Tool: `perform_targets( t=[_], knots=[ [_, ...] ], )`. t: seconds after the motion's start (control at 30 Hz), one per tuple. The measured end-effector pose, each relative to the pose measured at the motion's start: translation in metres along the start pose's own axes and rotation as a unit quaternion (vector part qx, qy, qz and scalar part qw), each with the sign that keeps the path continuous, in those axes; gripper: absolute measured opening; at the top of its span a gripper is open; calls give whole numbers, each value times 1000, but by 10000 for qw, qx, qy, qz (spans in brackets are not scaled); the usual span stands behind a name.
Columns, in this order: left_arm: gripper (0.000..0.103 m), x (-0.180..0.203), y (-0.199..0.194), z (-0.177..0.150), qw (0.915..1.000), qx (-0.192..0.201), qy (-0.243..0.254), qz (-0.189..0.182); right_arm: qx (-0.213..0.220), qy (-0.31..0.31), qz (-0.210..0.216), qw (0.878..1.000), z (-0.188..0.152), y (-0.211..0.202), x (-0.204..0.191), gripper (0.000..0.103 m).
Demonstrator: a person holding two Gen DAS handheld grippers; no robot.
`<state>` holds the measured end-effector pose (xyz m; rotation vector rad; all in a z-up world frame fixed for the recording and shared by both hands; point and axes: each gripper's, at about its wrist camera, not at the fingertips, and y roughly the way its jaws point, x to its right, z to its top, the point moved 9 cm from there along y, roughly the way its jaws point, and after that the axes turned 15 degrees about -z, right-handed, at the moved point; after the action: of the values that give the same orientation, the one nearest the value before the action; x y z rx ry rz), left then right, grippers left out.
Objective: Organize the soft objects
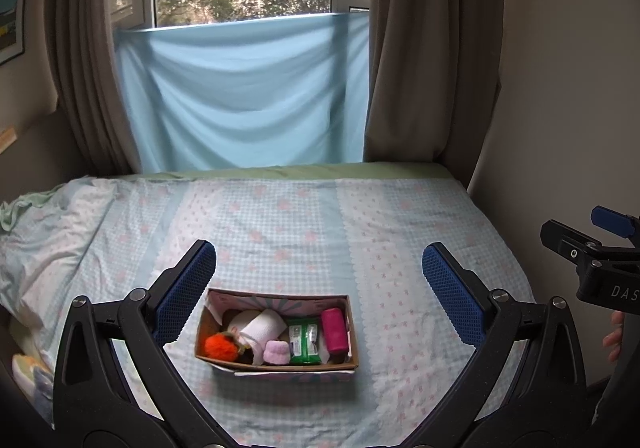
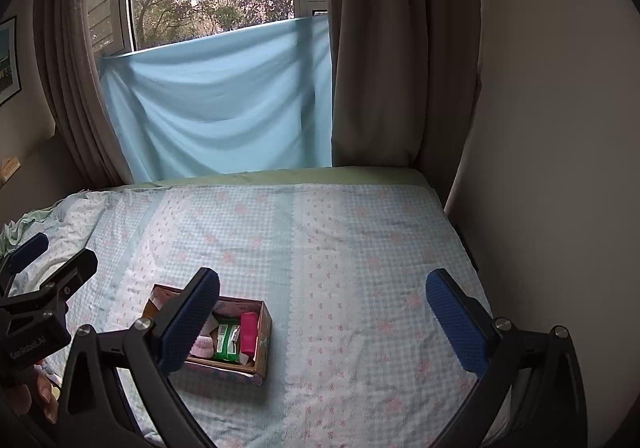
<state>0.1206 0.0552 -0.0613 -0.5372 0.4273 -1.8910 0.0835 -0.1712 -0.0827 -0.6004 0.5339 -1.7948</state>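
LEFT WRIST VIEW
Left gripper (image 1: 319, 280): fingers wide apart, nothing btwn pads; held above the bed, not touching box.
Cardboard box (image 1: 350, 318): on bedsheet, lower centre, framed btwn the two blue pads; open top.
Box contents, L to R: orange pom-pom (image 1: 221, 347) at 9 o'clock end; white roll (image 1: 263, 329) just beside it toward centre; lilac knit piece (image 1: 276, 352) at 6 o'clock of the roll; green packet (image 1: 305, 341) centre-right; magenta roll (image 1: 335, 331) at 3 o'clock end, against the box wall.
Bedsheet (image 1: 304, 216): pale blue check w/ pink print, crumpled at 9 o'clock.
Right gripper (image 1: 600, 244): seen at 3 o'clock frame edge, well apart from box; finger state can't be read here.
Backdrop: light-blue cloth (image 1: 244, 100) hung across window at 12 o'clock, grey curtains (image 1: 416, 48) either side.

RIGHT WRIST VIEW
Right gripper (image 2: 322, 298): fingers spread wide, empty; above bare sheet.
Cardboard box (image 2: 265, 332): at 8 o'clock of frame, partly hidden behind the left-hand blue pad (image 2: 190, 322).
Visible contents: lilac knit piece (image 2: 202, 347), green packet (image 2: 228, 340), magenta roll (image 2: 249, 333); rest hidden by pad.
Left gripper (image 2: 38, 288): at 9 o'clock edge, near box but apart from it.
Bedsheet (image 2: 360, 248): flat over rt half.
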Motion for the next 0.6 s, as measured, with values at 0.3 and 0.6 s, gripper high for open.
perform_targets(
  t=[0.3, 0.6],
  knots=[
    [103, -1, -2, -1, 10000, -18, 31, 28, 2, -25, 24, 10000, -1, 2, -4, 103],
    [103, -1, -2, -1, 10000, -6, 46, 34, 16, -17, 17, 10000, 0, 2, -4, 103]
  ],
)
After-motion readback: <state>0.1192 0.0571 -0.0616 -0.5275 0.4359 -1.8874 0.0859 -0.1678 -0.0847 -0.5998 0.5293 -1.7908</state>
